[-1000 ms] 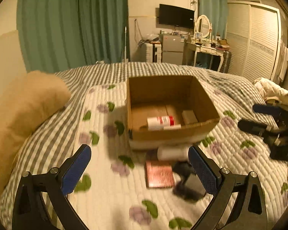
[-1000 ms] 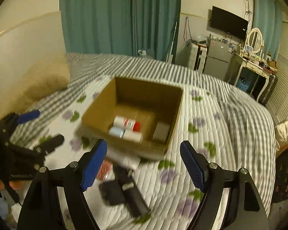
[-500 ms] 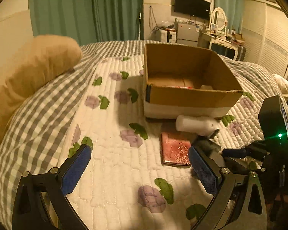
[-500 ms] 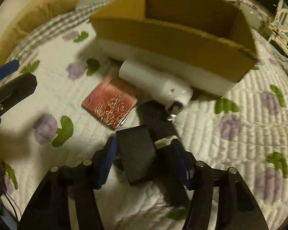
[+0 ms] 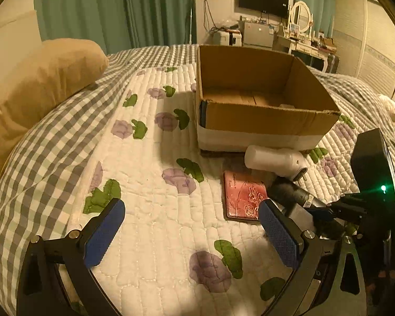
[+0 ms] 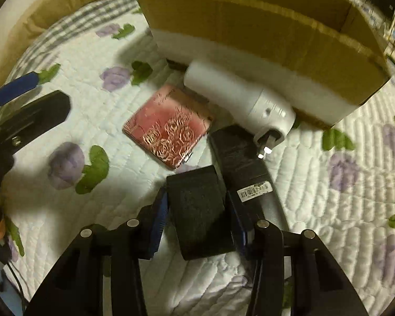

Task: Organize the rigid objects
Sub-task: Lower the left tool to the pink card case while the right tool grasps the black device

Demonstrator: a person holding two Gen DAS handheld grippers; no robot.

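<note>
In front of the cardboard box (image 6: 266, 39), on the floral quilt (image 6: 342, 210), the right gripper (image 6: 198, 210) pinches a small black block (image 6: 200, 210), its blue pads pressed against the block's two sides. The block lies flat on the quilt, nearer the camera than everything else by the box. Just beside the block, on the side away from the left gripper, a long black rectangular item with a barcode label (image 6: 246, 168) lies touching or nearly touching it, its far end pointing toward the box. A white cylindrical device (image 6: 239, 100) lies on its side right against the box's front wall, its metal prongs close to the long black item. A red case with gold rose patterning (image 6: 168, 125) lies flat in front of the box, just beside the white device.

In the left wrist view, the left gripper (image 5: 192, 233) hangs over bare quilt in front of the box, claws spread wide and empty. The box (image 5: 260, 100) stands open-topped; its contents are mostly hidden behind the front wall. A tan pillow (image 5: 36, 84) rests well away from the box, on the checked bedspread (image 5: 47, 134).
</note>
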